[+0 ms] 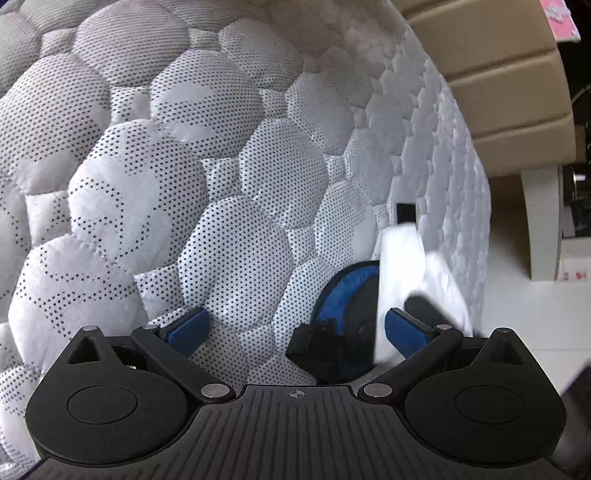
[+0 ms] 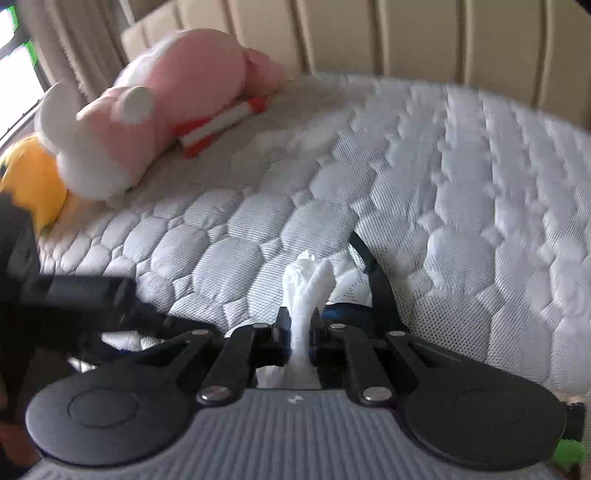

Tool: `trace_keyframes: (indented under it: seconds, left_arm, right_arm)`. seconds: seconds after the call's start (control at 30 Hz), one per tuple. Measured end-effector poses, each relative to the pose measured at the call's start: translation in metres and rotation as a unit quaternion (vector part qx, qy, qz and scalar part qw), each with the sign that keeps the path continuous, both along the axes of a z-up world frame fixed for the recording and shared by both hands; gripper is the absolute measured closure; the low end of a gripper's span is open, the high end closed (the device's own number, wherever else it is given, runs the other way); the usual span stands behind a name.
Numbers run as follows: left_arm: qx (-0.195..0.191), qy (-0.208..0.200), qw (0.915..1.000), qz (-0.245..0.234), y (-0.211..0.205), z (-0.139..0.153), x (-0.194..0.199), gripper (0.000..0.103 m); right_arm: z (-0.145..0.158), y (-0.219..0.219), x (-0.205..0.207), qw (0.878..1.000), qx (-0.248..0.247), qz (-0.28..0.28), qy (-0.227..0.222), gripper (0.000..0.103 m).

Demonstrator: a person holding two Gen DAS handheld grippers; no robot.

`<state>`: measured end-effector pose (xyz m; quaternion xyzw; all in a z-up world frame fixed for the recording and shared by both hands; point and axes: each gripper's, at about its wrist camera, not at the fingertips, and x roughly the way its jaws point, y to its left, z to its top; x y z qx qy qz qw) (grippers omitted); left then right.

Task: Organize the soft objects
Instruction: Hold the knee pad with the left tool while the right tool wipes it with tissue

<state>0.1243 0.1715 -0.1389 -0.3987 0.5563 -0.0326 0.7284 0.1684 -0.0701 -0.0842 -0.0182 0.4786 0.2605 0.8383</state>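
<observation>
Black linkage arms and round pivot housings fill the bottom of the left wrist view, and the left gripper (image 1: 295, 328) has its blue-padded fingers (image 1: 186, 325) spread wide with nothing pinched between them. They point down at the white quilted mattress (image 1: 207, 155), whose dotted hexagon pads bulge close to the lens. Between the fingers and a little ahead lies a blue-and-black object (image 1: 343, 314), too close and blurred to name, with a white cloth (image 1: 400, 254) just beside it. A beige padded headboard (image 1: 491, 85) runs along the mattress's far edge.

From the right wrist view, the right gripper (image 2: 300, 326) has its fingers pressed together, pinching the white cloth (image 2: 308, 280), which bunches up above them over the mattress (image 2: 461, 192). Well apart, at the far left against the headboard (image 2: 369, 33), rest a pink-and-white plush toy (image 2: 159, 99) and a yellow plush (image 2: 33, 177).
</observation>
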Motion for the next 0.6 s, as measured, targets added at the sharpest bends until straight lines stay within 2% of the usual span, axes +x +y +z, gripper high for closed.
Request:
trace_keyframes:
  seconds: [0.1, 0.2, 0.23, 0.3, 0.33, 0.43, 0.53, 0.6]
  left_arm:
    - [0.041, -0.014, 0.9979, -0.048, -0.014, 0.004, 0.004, 0.0]
    - [0.127, -0.047, 0.9832, -0.122, -0.043, 0.012, 0.008, 0.0]
    - [0.164, -0.061, 0.973, -0.15, -0.055, 0.014, 0.009, 0.0]
    - [0.215, -0.086, 0.953, -0.196, -0.076, 0.017, 0.008, 0.0]
    - [0.238, -0.098, 0.9407, -0.221, -0.086, 0.018, 0.005, 0.0]
    - [0.274, -0.118, 0.9178, -0.262, -0.105, 0.018, 0.002, 0.0]
    - [0.286, -0.119, 0.9112, -0.272, -0.109, 0.017, 0.001, 0.0]
    - [0.283, -0.116, 0.9135, -0.268, -0.108, 0.017, 0.004, 0.0]
  right_arm:
    - [-0.012, -0.01, 0.012, 1.0, -0.008, -0.005, 0.013, 0.087]
    - [-0.012, -0.026, 0.015, 0.999, -0.017, -0.028, 0.009, 0.088]
    - [-0.013, -0.031, 0.016, 0.999, -0.027, -0.036, 0.007, 0.088]
    - [-0.019, -0.039, 0.016, 0.997, -0.064, -0.04, -0.001, 0.09]
    - [-0.022, -0.043, 0.016, 0.997, -0.065, -0.045, 0.001, 0.09]
    - [-0.031, -0.055, 0.016, 0.996, -0.069, -0.062, 0.004, 0.09]
    - [-0.033, -0.058, 0.015, 0.994, -0.09, -0.064, -0.008, 0.09]
    - [-0.031, -0.056, 0.013, 0.994, -0.096, -0.058, -0.018, 0.093]
